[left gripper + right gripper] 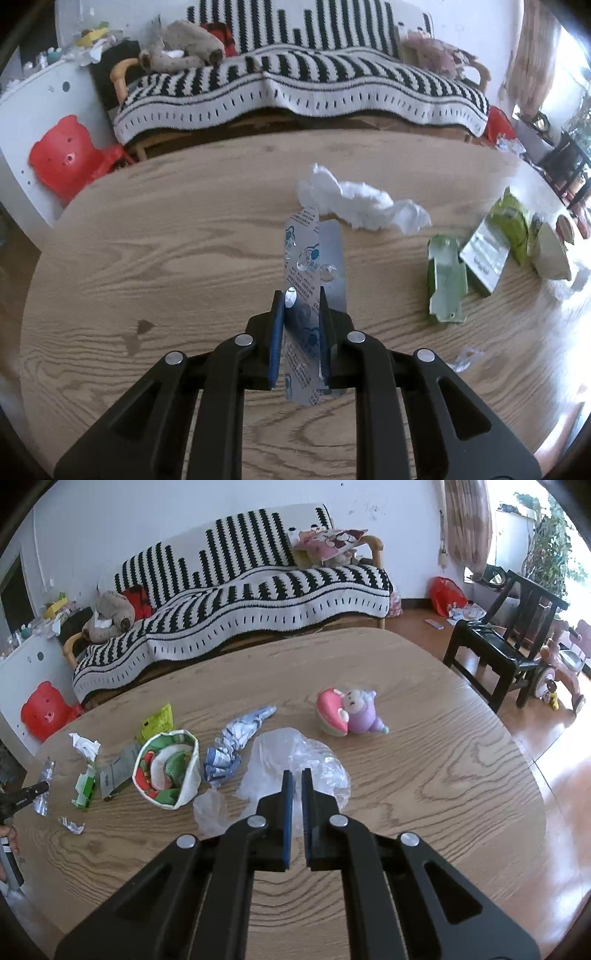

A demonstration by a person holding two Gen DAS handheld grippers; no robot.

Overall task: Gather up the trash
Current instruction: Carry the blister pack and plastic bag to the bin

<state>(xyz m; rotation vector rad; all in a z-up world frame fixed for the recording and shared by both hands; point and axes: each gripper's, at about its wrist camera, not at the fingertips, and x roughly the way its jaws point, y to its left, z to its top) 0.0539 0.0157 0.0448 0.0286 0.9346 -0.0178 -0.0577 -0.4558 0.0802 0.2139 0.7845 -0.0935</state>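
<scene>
Left gripper: we had its jaws clenched on a silver blister pack, which stood on edge between the pads, its free end pointing to 12 o'clock.
Table: pale wood grain, rounded edge.
Tissue: crumpled white, lying at 1 o'clock from the blister pack, just beyond its tip.
Green carton: torn open, at 3 o'clock from our left gripper, with more green packaging beside it.
Paper cup: printed, on its side, at 10 o'clock from our right gripper.
Blue wrapper: twisted, just right of the cup.
Right gripper: we had the jaws drawn nearly together, tips over a clear plastic bag; we could not tell whether they pinched it.
Plush toy: pink and purple, at 1 o'clock, apart from the bag.
</scene>
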